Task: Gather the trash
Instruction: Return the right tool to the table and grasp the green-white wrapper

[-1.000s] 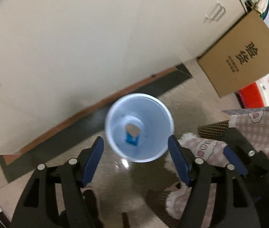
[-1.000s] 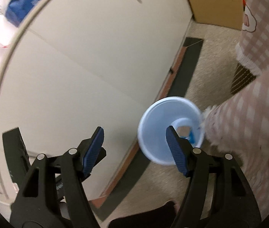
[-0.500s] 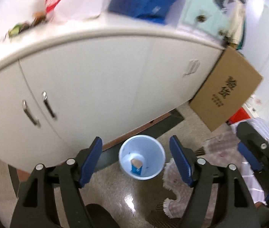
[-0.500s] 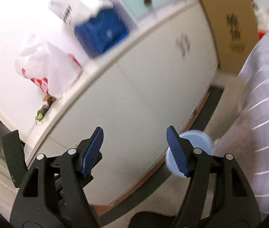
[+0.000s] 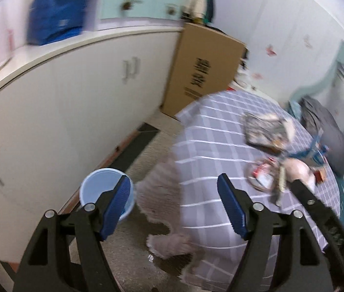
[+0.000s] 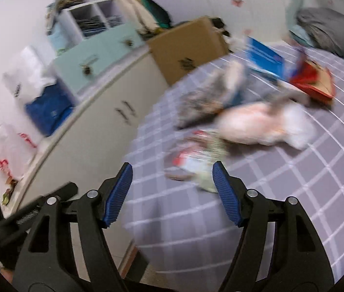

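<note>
Crumpled wrapper (image 6: 197,163) just ahead of right gripper (image 6: 172,194); jaws apart

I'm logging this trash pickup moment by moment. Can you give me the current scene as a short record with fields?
left gripper: open, empty, over the floor by the bed edge
right gripper: open, empty, pointed at the litter on the bed
bin: light blue bin on the floor beside the white cabinet
trash left: red-and-white wrapper nearest the right gripper, patterned packet, red box, blue packet, all on the grey checked bedspread
image quality: motion blur, details uncertain
</note>
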The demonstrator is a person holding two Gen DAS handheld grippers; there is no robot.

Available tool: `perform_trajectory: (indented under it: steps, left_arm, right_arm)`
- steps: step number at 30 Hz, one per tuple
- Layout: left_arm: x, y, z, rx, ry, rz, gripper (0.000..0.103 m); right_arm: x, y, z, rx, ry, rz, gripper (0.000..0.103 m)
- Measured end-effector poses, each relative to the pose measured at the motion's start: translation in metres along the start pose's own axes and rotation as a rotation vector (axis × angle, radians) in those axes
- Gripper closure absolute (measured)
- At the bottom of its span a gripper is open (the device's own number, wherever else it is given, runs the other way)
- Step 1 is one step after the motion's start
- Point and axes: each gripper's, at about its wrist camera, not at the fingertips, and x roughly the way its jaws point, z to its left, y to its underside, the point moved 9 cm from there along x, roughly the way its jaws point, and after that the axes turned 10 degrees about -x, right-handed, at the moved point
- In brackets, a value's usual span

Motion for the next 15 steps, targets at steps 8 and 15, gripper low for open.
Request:
perform_trajectory:
  steps: [8,15]
  left_arm:
    - [0.024,0.019,-0.055,0.115,0.035,0.063,0.03]
    - [0.055,0.019,-0.079,0.151,0.052,0.108,0.031]
  right_arm:
    - [0.028,0.005,-0.025,0.025,-0.062,0.101,0.06]
    - [0.038,0.007,-0.028,0.029,-0.096,0.137,0.073]
